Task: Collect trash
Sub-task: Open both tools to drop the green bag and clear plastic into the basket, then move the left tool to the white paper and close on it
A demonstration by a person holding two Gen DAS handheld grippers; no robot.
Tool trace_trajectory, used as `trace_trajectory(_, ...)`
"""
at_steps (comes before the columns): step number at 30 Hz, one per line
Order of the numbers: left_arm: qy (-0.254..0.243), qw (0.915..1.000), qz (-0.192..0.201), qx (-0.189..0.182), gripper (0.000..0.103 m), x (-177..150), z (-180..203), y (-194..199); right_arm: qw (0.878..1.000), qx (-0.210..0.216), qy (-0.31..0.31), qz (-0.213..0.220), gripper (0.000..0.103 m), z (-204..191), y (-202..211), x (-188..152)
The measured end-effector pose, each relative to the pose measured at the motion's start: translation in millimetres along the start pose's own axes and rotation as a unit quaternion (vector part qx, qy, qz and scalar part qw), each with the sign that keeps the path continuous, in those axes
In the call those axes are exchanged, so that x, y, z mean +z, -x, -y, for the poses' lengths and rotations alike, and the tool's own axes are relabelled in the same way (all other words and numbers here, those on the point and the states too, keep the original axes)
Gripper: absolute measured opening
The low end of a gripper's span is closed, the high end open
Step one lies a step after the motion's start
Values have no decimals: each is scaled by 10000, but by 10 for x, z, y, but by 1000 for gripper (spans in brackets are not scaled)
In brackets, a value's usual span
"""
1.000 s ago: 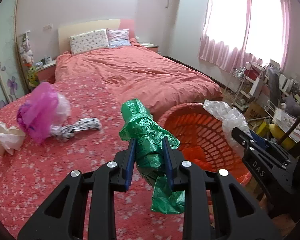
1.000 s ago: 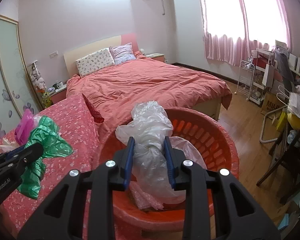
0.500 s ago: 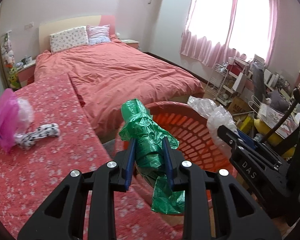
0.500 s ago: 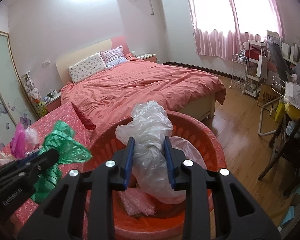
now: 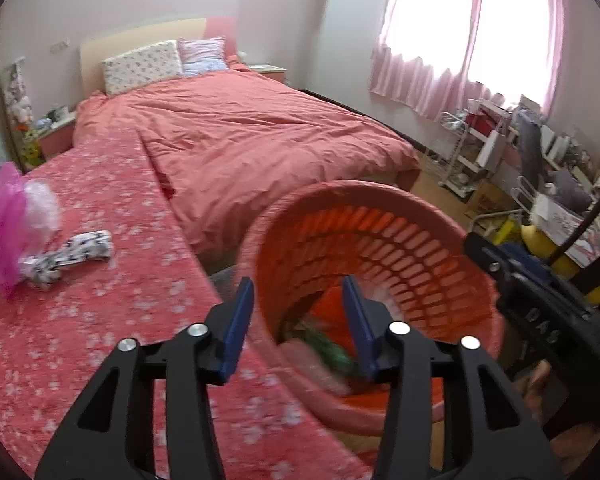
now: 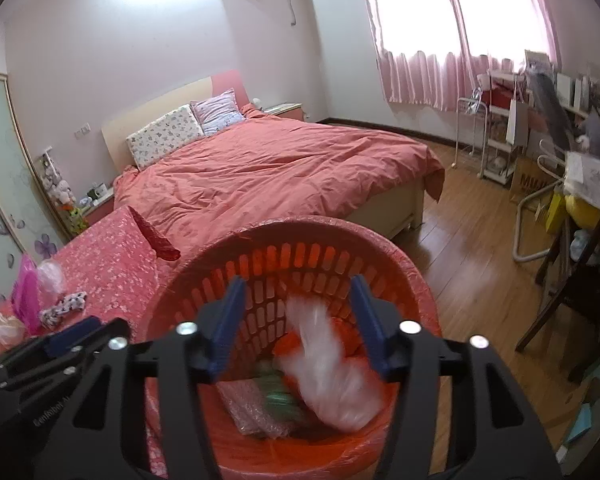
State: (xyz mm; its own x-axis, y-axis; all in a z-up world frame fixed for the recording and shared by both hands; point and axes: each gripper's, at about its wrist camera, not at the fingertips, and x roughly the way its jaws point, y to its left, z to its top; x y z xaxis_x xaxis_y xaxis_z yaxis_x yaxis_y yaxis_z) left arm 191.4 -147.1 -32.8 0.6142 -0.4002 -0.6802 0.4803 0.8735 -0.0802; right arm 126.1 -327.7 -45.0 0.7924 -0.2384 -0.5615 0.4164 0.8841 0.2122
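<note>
An orange plastic basket stands beside the flowered red surface; it also shows in the right wrist view. My left gripper is open and empty over the basket's near rim. The green plastic bag lies inside the basket, also seen from the right. My right gripper is open over the basket. The clear plastic bag is blurred, falling into the basket below it. A pink bag, a clear wad and a black-and-white cloth lie on the flowered surface.
A bed with a red duvet lies behind the basket. Cluttered shelves and a rack stand at the right under the window. Wooden floor is right of the bed. A chair leg stands at the right.
Both grippers opened. The green bag dropped from the left gripper into the basket. The clear bag left the right gripper and is falling into the basket.
</note>
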Motion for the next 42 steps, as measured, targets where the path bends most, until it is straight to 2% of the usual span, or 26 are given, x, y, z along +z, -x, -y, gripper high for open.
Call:
trace_trajectory(3,18,9997,54,245,52,-35,-136,78,9999,-24,126,30,65,-85,19,-10)
trace_trajectory(8,117,9976,160,667,55,-106,-457,263,9995,41,325,5,67,-279,32,-48)
trace_trajectory(12,368,9941,197,999,57,-148,-853,407,9984,162,544,-35,68,-535,41,-96)
trace_trajectory(16,756,9869,271,1402,57,-208,-1326,613,9959,371,818,-96,71,-903,51,-165)
trace_trajectory(21,1126,9732,449,1955,63,-277,-1850,923,9907,675,1169,-184,73,-1362,78,-284)
trace_trajectory(25,1508,9529,692,2537,69,-302,-2348,1260,9855,920,1399,-260,73,-1717,100,-369)
trace_trajectory(29,1773,9370,760,2913,79,-314,-2746,1398,9806,1115,1577,-325,73,-2040,113,-457)
trace_trajectory(32,1951,9341,652,2917,81,-305,-2964,1327,9771,1202,1716,-359,73,-2229,118,-504)
trace_trajectory(35,2065,9364,460,2801,82,-301,-3129,1183,9746,1245,1817,-397,73,-2376,117,-540)
trace_trajectory(38,2096,9398,367,2673,83,-298,-3163,1081,9736,1259,1857,-426,73,-2458,84,-528)
trace_trajectory(42,2095,9389,225,2722,86,-341,-3236,983,9720,1288,1908,-472,73,-2576,38,-540)
